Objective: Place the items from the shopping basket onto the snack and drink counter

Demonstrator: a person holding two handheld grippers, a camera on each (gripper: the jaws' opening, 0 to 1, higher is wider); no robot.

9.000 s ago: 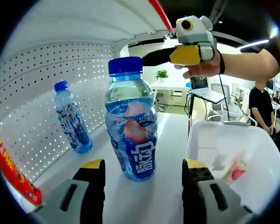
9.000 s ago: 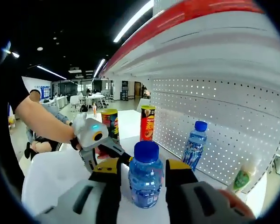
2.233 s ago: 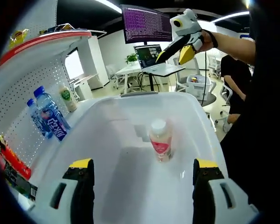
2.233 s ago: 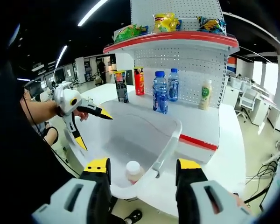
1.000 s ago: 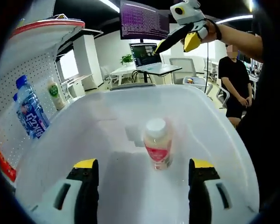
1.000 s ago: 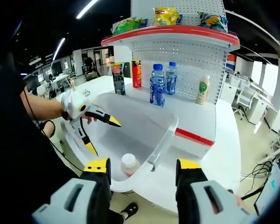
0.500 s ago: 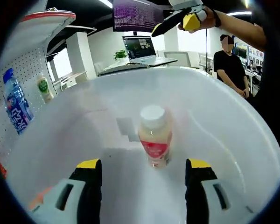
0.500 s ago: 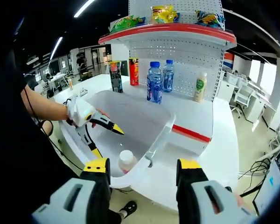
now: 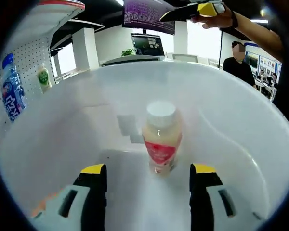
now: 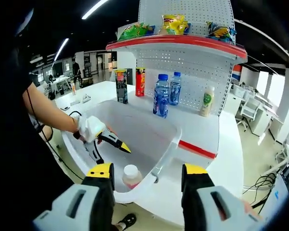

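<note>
1. Closer now than a second ago, the left hand-held gripper [image 9: 148, 173] has dropped deeper into the white basket [image 9: 241, 125], and the small bottle [image 9: 161, 137] looms larger between its yellow-tipped jaws.
2. That small bottle, with a white cap and a red label, stands upright on the basket floor. It lies ahead of the jaws and does not touch either one.
3. The left hand-held gripper is released, its jaws spread wide on both sides of the bottle's line.
4. To do this step well, I would run the jaws level along the basket floor until the bottle's body sits between the pads, then close on the label band and not on the cap. The bottle looks light and narrow, so a push from one jaw could tip it.
5. In the right gripper view, the left hand-held gripper [image 10: 109, 144] reaches down and inward over the basket's near rim, with a gloved hand [image 10: 89, 127] behind it and the forearm coming in from the left.
6. The right hand-held gripper [image 10: 147, 174] waits outside the basket, released and holding nothing, and points towards the worktop [image 10: 216, 139].
7. On the worktop by the pegboard stand two blue-capped water bottles [image 10: 161, 96], a pale bottle with a green label [image 10: 206, 102] and two snack tubes [image 10: 130, 83].
</note>
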